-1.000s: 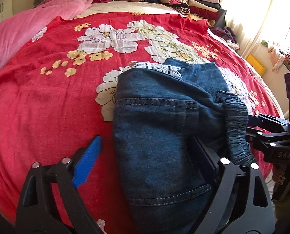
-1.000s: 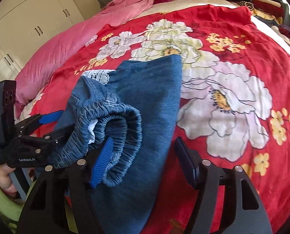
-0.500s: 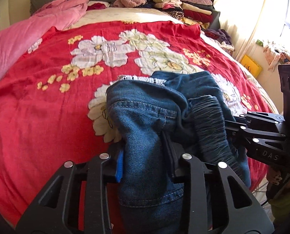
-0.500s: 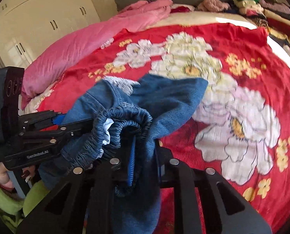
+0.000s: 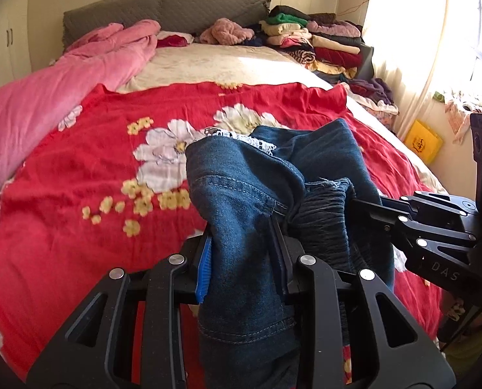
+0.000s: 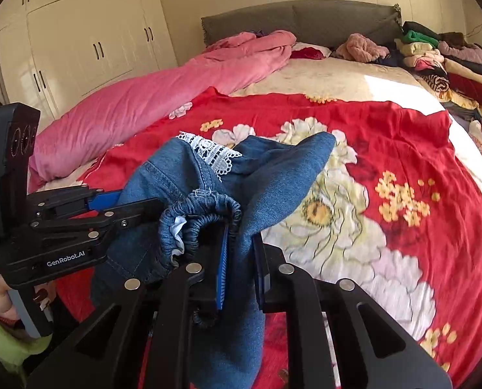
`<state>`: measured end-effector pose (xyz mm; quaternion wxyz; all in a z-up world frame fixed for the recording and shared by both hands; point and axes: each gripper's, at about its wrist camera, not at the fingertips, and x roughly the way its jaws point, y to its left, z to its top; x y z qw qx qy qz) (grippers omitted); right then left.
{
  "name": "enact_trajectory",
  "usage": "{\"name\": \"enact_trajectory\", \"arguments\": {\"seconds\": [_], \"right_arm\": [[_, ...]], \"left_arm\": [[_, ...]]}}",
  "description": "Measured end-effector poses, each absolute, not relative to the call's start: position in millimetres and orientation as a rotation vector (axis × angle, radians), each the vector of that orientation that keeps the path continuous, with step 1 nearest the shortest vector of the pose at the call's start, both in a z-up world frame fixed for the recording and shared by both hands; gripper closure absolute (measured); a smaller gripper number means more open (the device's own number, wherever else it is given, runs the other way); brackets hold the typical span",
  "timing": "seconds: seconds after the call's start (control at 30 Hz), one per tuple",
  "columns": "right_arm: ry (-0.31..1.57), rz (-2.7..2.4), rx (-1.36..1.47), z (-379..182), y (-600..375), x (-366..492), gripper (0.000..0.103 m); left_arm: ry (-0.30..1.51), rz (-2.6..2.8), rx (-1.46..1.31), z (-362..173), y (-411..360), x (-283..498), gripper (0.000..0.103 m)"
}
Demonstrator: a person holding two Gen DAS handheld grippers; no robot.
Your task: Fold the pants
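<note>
I hold a pair of blue denim pants (image 5: 241, 201), bunched and partly lifted above a red floral bedspread (image 5: 78, 194). My left gripper (image 5: 244, 259) is clamped tight on a thick fold of denim; my right gripper (image 6: 241, 259) is likewise closed on fabric beside the elastic waistband (image 6: 202, 207). Both grips sit side by side at the near end. The pants run away from me toward the headboard, their lace-trimmed hem (image 6: 211, 152) farthest out, so neither hand is nearer it.

"DAS" – right hand-held gripper (image 5: 351, 209); "GenRobot.AI" – left hand-held gripper (image 6: 137, 202).
</note>
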<state>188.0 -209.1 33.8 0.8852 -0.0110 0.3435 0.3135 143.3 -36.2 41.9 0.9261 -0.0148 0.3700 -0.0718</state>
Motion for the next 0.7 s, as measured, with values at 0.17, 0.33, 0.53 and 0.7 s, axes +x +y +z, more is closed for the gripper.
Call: {"name": "enact_trajectory", "arguments": {"seconds": [0.17,0.33,0.53,0.7], "right_arm": [[0.73,0.632,-0.03,28,-204,208,0.09],[0.75,0.607,-0.037,16,-204,214,0.09],[0.783,0.549,-0.009,5,-216,216,0.089],[0.791,0.516,0.004,-2,-224,213,0.063]], "left_arm": [[0.752,-0.123,-0.019,40,-34,158,0.08],[0.766,-0.114,-0.001,31,-33,166,0.08],[0.788,-0.114,0.02,20,-37,165,0.08],[0.805,-0.103,0.013,11,-35,165,0.069]]}}
